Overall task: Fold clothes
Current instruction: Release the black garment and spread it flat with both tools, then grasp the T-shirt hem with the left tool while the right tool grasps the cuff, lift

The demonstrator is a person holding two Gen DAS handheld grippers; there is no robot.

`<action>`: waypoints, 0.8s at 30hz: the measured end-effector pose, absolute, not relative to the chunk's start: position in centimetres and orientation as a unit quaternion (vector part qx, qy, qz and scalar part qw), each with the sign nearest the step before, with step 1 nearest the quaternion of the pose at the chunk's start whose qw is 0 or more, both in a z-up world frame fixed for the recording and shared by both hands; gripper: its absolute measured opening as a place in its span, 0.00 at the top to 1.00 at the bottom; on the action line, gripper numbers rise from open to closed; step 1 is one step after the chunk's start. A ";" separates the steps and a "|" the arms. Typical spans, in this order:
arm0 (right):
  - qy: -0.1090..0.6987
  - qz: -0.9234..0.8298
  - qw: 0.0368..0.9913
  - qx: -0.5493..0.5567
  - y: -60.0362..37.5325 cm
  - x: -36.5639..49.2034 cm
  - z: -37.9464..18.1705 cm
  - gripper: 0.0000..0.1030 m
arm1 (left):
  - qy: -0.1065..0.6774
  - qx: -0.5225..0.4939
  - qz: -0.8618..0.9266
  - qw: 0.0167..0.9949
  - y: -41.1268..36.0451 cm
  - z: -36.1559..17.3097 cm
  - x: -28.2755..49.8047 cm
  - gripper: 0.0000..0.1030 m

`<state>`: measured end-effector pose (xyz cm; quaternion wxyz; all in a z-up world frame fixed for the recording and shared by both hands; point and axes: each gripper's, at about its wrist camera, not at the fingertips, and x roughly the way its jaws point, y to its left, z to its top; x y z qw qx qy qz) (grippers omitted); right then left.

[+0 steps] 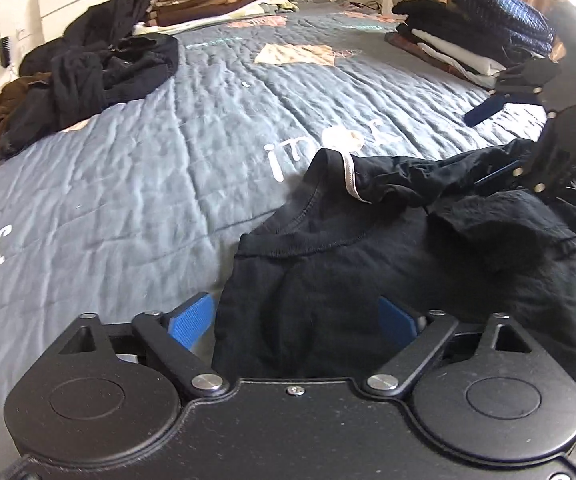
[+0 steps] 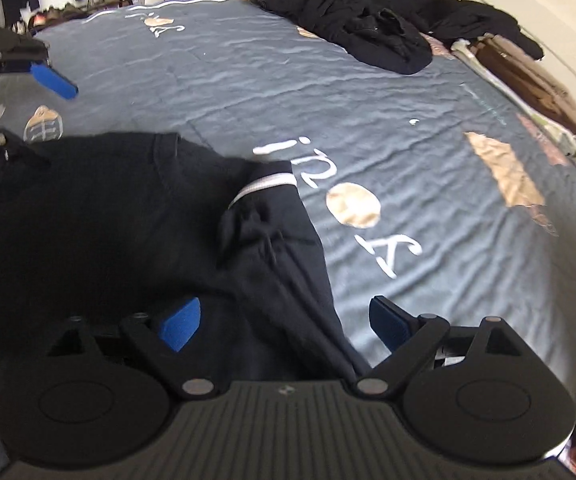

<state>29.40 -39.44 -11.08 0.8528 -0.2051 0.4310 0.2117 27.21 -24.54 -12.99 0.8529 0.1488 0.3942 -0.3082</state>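
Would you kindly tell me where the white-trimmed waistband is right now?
In the right wrist view, the white-trimmed waistband lies centre frame atop the black T-shirt, beside the quilt's white lettering; the left wrist view shows it right of centre.

The left tool (image 1: pixel 296 320), a black two-finger linkage with blue padded fingers (image 1: pixel 190 322), tilts steeply downward with its jaws spread wide, nothing pressed between the pads. The right tool (image 2: pixel 284 322), of the same black build with blue pads, also angles downward with its jaws standing wide apart. Each tool shows at the edge of the other's wrist view, apart, both tilted down.
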 end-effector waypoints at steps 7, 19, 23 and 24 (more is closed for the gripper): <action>0.452 0.231 0.837 -0.205 -38.0 32.9 -14.8 0.13 | 0.434 0.152 -0.299 0.836 -25.4 -16.2 31.3 0.18; 0.463 0.183 0.863 -0.089 -42.3 34.8 -14.1 0.84 | 0.463 0.064 -0.346 0.814 -24.0 -17.1 33.2 0.90; 0.430 0.177 0.885 -0.035 -44.2 33.7 -10.2 0.85 | 0.433 0.054 -0.361 0.824 -22.7 -14.1 32.5 0.91; 0.421 0.181 0.889 -0.023 -44.5 33.1 -8.9 0.85 | 0.421 0.058 -0.365 0.829 -22.3 -12.9 32.1 0.91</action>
